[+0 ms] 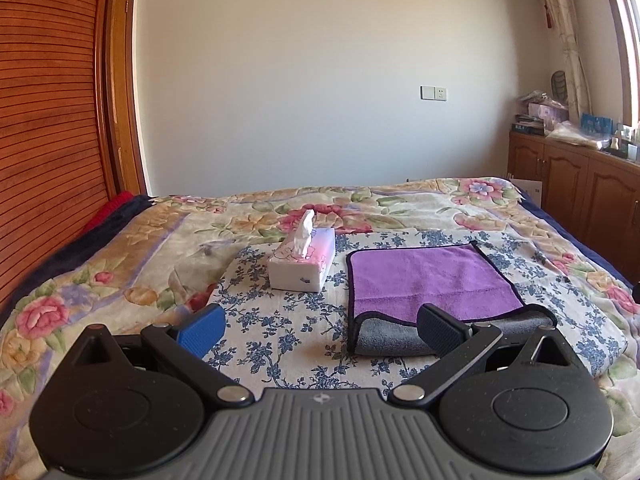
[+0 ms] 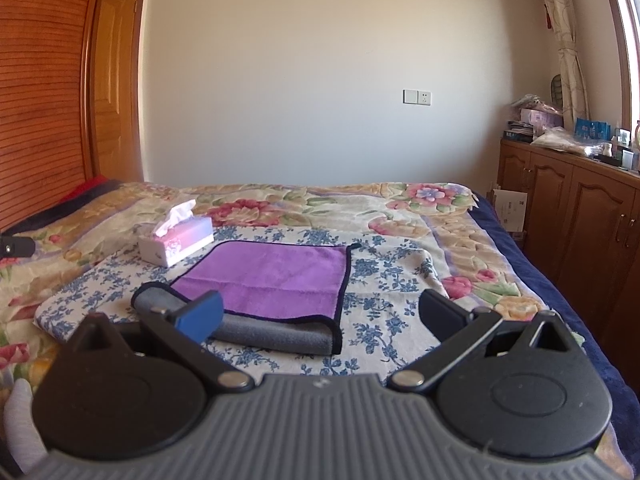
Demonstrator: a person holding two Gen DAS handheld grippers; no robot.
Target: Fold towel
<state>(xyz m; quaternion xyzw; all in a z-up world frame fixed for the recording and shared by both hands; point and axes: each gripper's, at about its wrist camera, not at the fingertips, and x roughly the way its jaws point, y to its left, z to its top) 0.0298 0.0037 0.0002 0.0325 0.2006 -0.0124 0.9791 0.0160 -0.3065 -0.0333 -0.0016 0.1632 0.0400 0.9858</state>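
The towel (image 1: 432, 280) on the bed (image 1: 120, 264) has only its near edge turned over; left gripper (image 1: 320, 326) and right gripper (image 2: 320, 316) gape wide, holding nothing.

Bright daylight from right; sharp, fisheye-bent edges.

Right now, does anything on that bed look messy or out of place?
Only the purple towel: its near edge is curled over into a loose roll, grey underside showing, rather than a flat, squared fold. The tissue box beside it stands upright with a tissue poking out. Nothing looks spilled or damaged.
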